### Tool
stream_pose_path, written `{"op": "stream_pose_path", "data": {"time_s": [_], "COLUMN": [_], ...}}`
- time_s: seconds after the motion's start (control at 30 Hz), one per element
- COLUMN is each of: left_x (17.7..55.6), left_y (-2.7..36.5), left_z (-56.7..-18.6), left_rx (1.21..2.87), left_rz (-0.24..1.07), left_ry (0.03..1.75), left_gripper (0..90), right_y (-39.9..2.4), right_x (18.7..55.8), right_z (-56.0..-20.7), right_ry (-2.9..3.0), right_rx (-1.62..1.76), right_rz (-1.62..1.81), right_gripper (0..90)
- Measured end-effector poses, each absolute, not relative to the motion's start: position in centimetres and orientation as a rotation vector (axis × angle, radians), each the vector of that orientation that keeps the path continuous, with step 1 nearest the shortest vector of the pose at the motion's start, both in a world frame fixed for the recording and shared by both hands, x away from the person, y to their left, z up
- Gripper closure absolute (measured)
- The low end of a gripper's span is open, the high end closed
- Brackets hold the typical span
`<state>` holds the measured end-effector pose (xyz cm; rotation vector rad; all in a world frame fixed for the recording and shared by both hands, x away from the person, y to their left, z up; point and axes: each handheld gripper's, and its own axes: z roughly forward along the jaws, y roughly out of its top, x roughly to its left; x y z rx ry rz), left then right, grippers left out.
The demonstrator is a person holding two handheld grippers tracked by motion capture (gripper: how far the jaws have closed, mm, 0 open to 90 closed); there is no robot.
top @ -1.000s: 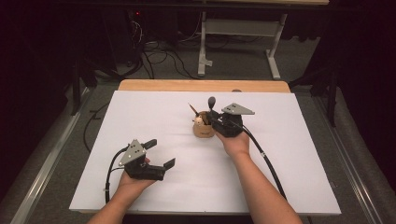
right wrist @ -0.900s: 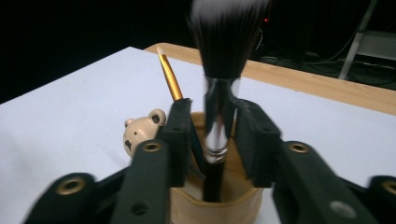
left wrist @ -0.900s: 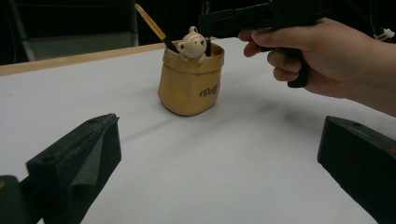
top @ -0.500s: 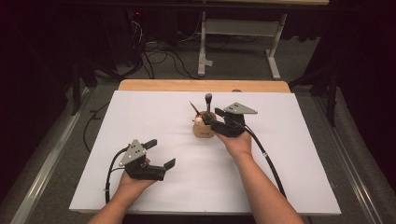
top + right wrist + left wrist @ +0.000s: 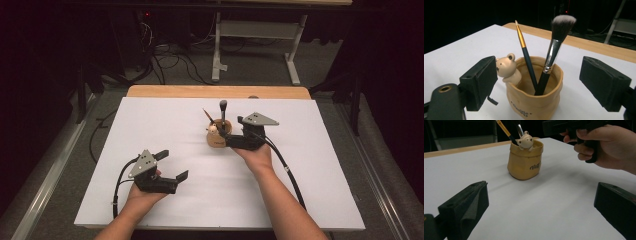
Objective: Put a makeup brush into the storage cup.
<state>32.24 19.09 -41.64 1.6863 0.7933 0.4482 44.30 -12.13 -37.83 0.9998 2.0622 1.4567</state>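
A tan sack-shaped pot (image 5: pixel 219 139) (image 5: pixel 536 102) (image 5: pixel 524 167) with a small bear figure (image 5: pixel 507 68) on its rim stands mid-table. In it stand a thin yellow-and-dark brush (image 5: pixel 525 50) and a makeup brush (image 5: pixel 554 50) (image 5: pixel 223 107) with a silver ferrule. My right gripper (image 5: pixel 229 136) (image 5: pixel 541 82) is level at the pot. Its jaws have just been opening and now stand wide on either side of the pot, touching nothing. My left gripper (image 5: pixel 172 165) (image 5: pixel 541 207) rests open near the front left, aimed at the pot, with bare table between its jaws.
The white table top (image 5: pixel 300 175) has a wooden strip (image 5: pixel 215 91) along its far edge. Beyond it lie floor cables (image 5: pixel 170 60) and white desk legs (image 5: pixel 290 65). The right gripper's cable (image 5: pixel 287 172) trails along the forearm.
The right gripper's jaws have spread apart around the pot, and the makeup brush now stands free in it. The left gripper has not moved.
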Motion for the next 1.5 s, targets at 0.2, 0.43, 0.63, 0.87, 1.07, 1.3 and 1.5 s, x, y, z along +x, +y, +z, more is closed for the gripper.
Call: {"op": "stream_pose_path", "data": {"time_s": [0.2, 0.43, 0.63, 0.87, 1.07, 1.3, 1.5], "left_x": [32.1, 32.0, 32.0, 31.9, 31.8, 31.8, 31.7], "left_y": [19.2, 19.2, 19.2, 19.3, 19.4, 19.5, 19.5], "left_z": [-41.6, -41.6, -41.7, -41.7, -41.6, -41.6, -41.5], "left_rx": [1.688, 1.698, 1.698, 1.696, 1.689, 1.682, 1.681], "left_rz": [0.45, 0.448, 0.444, 0.446, 0.45, 0.45, 0.449], "left_ry": [0.795, 0.796, 0.802, 0.805, 0.809, 0.821, 0.825], "left_gripper": [0.3, 0.3, 0.3, 0.3, 0.3, 0.3, 0.3], "right_y": [-12.5, -13.3, -14.1, -15.0, -16.2, -18.2, -19.8], "right_x": [43.8, 42.9, 42.1, 40.9, 39.8, 38.4, 36.8], "right_z": [-38.1, -38.6, -38.6, -38.4, -38.4, -38.4, -38.7], "right_ry": [2.059, 2.061, 2.062, 2.05, 2.036, 2.023, 2.011], "right_rx": [1.012, 1.03, 1.018, 0.998, 0.989, 0.975, 0.98], "right_rz": [1.443, 1.441, 1.439, 1.45, 1.45, 1.429, 1.423], "right_gripper": [4.1, 1.0, 1.0, 1.0, 1.0, 1.0, 1.0]}}
